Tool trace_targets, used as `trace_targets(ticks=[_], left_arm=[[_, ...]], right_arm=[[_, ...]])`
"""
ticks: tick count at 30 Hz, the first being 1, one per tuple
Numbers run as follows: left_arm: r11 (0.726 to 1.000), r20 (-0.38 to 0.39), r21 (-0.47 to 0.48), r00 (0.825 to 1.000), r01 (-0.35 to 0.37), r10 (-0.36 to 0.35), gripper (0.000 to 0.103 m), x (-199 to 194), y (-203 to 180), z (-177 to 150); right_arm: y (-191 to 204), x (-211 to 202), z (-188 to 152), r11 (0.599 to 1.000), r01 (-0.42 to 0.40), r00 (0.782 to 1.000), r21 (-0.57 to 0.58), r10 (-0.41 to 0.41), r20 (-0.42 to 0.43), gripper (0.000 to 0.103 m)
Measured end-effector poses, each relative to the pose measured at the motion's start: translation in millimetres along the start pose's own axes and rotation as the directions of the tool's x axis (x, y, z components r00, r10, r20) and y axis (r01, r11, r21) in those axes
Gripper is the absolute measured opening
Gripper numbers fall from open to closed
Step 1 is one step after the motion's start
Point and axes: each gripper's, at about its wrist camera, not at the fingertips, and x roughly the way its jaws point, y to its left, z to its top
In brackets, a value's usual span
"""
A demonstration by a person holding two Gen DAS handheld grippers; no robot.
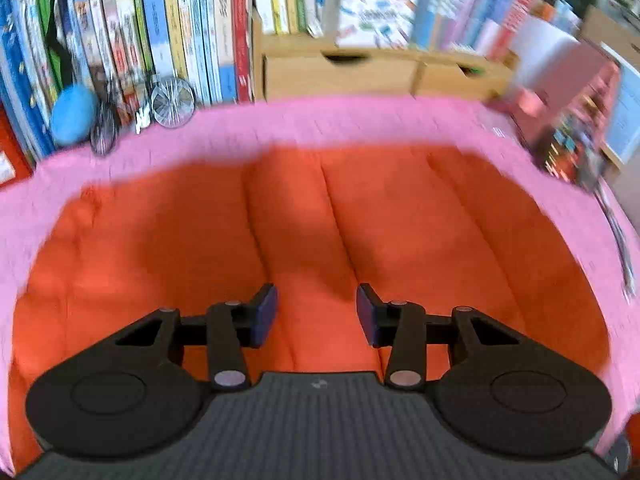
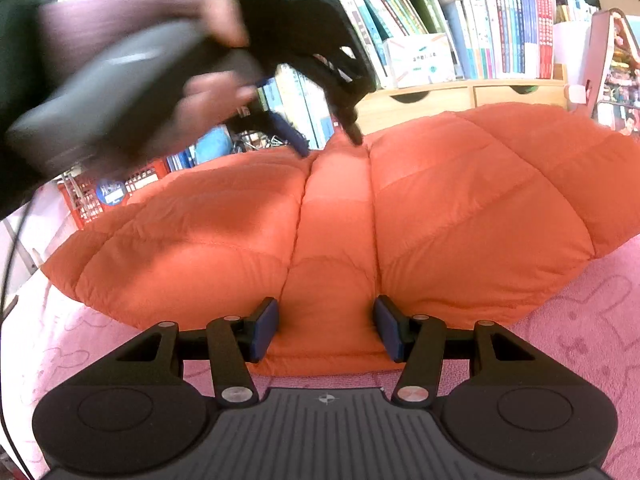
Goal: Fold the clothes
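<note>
Books [image 1: 168, 28] are filling the shelves at the back, row after row, with wooden drawers [image 1: 340, 74] sitting under them. I am working in front of them on a pink blanket [image 2: 580, 328] with little bunny drawings on it.

Lying on that blanket is a big, puffy orange jacket [image 2: 460, 208]. It is spread out wide, with fat quilted strips running across it, and it is covering most of the blanket. It looks soft and slippery to me, the kind of thing that slides and springs back up.

My left gripper [image 1: 316, 312] is hanging over the jacket with its two fingers spread apart and nothing between them. In the right view I am seeing my left hand [image 2: 168, 60] holding it up high, with its tips pointing down close to the far edge of the jacket. It is blurry, so I cannot tell if the tips are touching the cloth.

My right gripper [image 2: 326, 330] is sitting low at the near edge of the jacket. Its blue pads [image 2: 267, 330] are standing wide apart on both sides of the middle strip, not pinching it yet.

I am thinking I am getting ready to grab both ends and fold. Here is what could go wrong. The jacket is thick and puffy, so my fingers may catch only the top layer and the rest may stay behind. The smooth cloth may slip out when I am lifting. And if one side grabs and the other misses, the fold will be coming out crooked.
</note>
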Motion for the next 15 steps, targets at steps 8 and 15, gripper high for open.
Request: trace_targets(ticks=[8,15], left_arm=[[0.997,-0.072,0.071,0.997,0.013,-0.008,0.042,-0.4,-19.2,-33.7],[0.997,-0.070,0.067,0.997,-0.025,0.029,0.044,18.6,-13.1,-31.6]], right_arm=[[-1.1,2.9,2.2,1.000,0.002,1.000,-0.002,-0.002,0.003,0.054],[-2.3,5.2,4.2,1.000,0.003,1.000,-0.002,-0.003,0.003,0.054]])
